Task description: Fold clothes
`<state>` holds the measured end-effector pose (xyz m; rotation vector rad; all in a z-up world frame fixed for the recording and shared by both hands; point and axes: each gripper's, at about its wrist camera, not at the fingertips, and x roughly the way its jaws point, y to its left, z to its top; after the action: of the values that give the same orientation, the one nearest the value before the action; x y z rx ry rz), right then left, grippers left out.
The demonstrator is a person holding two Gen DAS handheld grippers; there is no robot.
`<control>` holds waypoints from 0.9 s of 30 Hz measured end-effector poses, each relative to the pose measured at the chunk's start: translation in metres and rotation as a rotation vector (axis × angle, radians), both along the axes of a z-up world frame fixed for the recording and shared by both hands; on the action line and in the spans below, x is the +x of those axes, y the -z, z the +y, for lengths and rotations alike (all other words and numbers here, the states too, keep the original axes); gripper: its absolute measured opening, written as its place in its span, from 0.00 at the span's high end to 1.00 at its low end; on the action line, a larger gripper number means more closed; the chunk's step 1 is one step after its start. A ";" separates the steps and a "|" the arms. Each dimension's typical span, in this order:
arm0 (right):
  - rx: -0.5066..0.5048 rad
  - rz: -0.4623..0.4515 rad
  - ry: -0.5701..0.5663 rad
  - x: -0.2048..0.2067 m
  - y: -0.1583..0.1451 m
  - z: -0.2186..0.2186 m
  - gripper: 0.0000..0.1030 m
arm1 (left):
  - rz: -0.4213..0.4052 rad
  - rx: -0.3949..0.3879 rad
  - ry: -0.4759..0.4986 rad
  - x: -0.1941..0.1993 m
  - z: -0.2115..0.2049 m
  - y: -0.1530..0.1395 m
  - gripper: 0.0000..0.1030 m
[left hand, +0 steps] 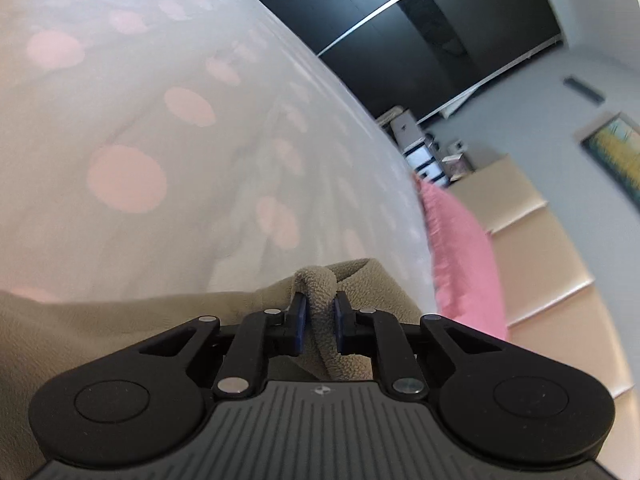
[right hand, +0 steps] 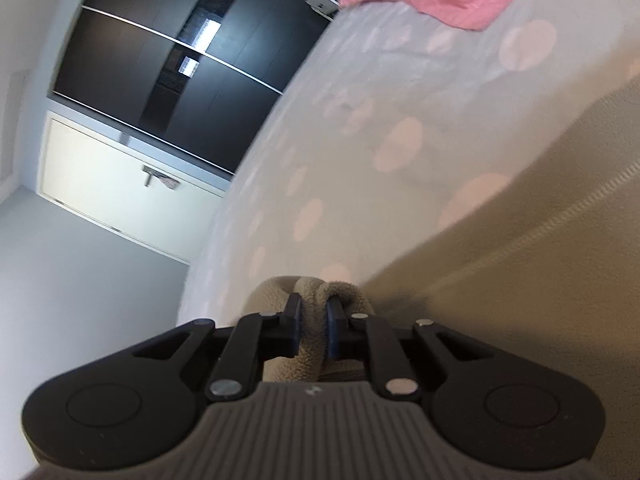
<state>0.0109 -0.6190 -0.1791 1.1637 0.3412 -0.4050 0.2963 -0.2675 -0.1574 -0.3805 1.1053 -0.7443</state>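
Slip risk: left gripper [left hand: 319, 309] and right gripper [right hand: 313, 312] each pinch only a bunched edge of the beige fleece garment [right hand: 520, 248] over the polka-dot bedspread [left hand: 160, 120], so uneven pull skews the fold

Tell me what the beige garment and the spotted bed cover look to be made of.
Beige garment: probably fleece, with a nubby, matte pile where the left gripper pinches it. Spotted bed cover: likely smooth woven cotton, matte with soft creases, though blurred.
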 end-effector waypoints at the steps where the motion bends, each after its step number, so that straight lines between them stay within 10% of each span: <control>1: 0.012 0.023 -0.002 -0.001 0.006 0.000 0.86 | -0.008 -0.007 0.006 0.002 0.000 0.000 0.89; 7: 0.027 0.073 -0.051 -0.006 0.019 0.010 0.79 | -0.026 0.027 0.029 -0.007 0.008 -0.004 0.85; 9: -0.031 0.115 -0.072 -0.008 0.007 0.015 0.55 | -0.029 0.044 0.036 -0.012 0.012 -0.005 0.84; 15: -0.156 0.109 -0.210 -0.010 -0.026 0.056 0.55 | -0.108 0.098 0.106 -0.037 0.021 -0.030 0.84; 27: 0.075 0.186 -0.246 0.003 0.017 0.127 0.53 | -0.131 0.160 0.184 -0.061 0.034 -0.038 0.84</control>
<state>0.0136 -0.4915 -0.1962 1.1434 0.6591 -0.2859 0.2350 -0.2332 -0.1189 -0.0933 1.0768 -0.8240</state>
